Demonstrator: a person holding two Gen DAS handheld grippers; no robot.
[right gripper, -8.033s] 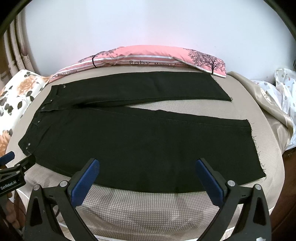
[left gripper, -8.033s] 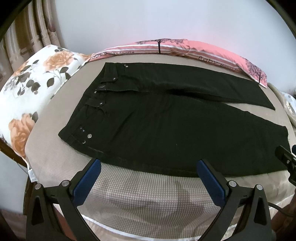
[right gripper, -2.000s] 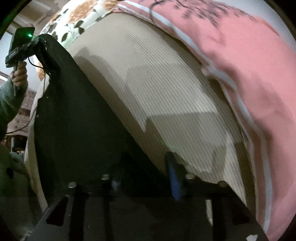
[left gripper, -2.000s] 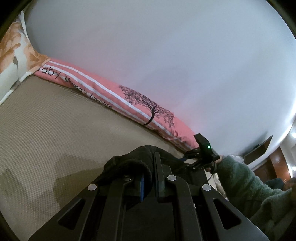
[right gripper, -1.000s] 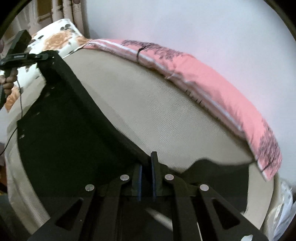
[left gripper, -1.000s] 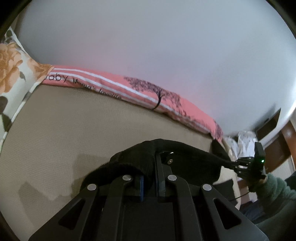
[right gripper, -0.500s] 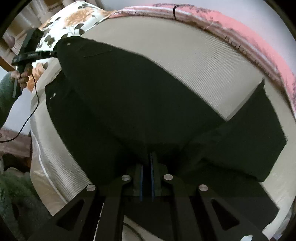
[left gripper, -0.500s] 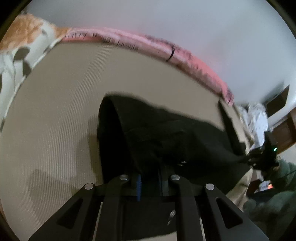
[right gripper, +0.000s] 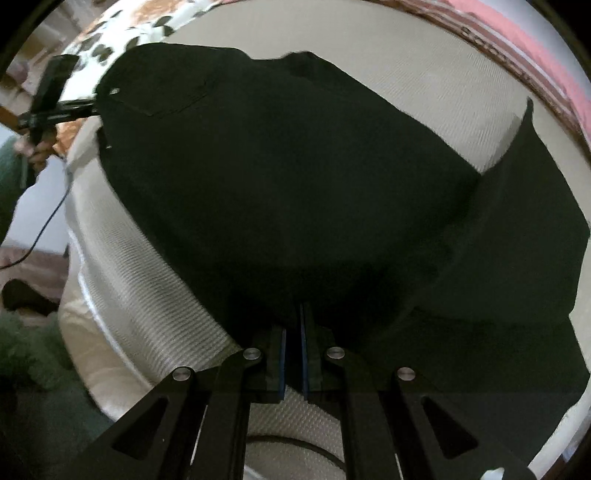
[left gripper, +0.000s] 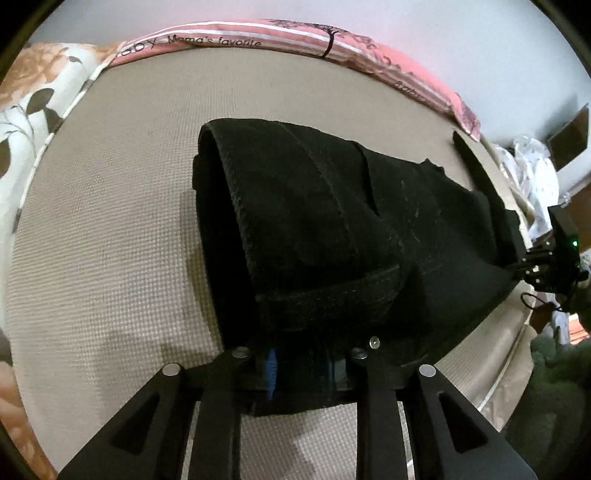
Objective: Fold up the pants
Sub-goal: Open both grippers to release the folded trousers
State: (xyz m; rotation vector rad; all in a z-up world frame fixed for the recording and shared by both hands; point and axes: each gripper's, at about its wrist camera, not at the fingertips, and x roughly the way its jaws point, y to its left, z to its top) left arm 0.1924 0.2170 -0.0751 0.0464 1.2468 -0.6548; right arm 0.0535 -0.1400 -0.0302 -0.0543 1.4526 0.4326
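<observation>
My left gripper has just been easing its jaws apart, with the waistband of the black pants between the blue pads; whether they yet press the cloth I cannot quite make out. My right gripper is pinched together on the pants' edge. The pants lie folded over themselves on the beige bed, one leg end spread towards the pink pillow along the wall.

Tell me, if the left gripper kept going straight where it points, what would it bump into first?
Probably the black pants: the left gripper, whose jaws have just been opening, has waistband cloth between them, and the beige bed cover lies beneath.
</observation>
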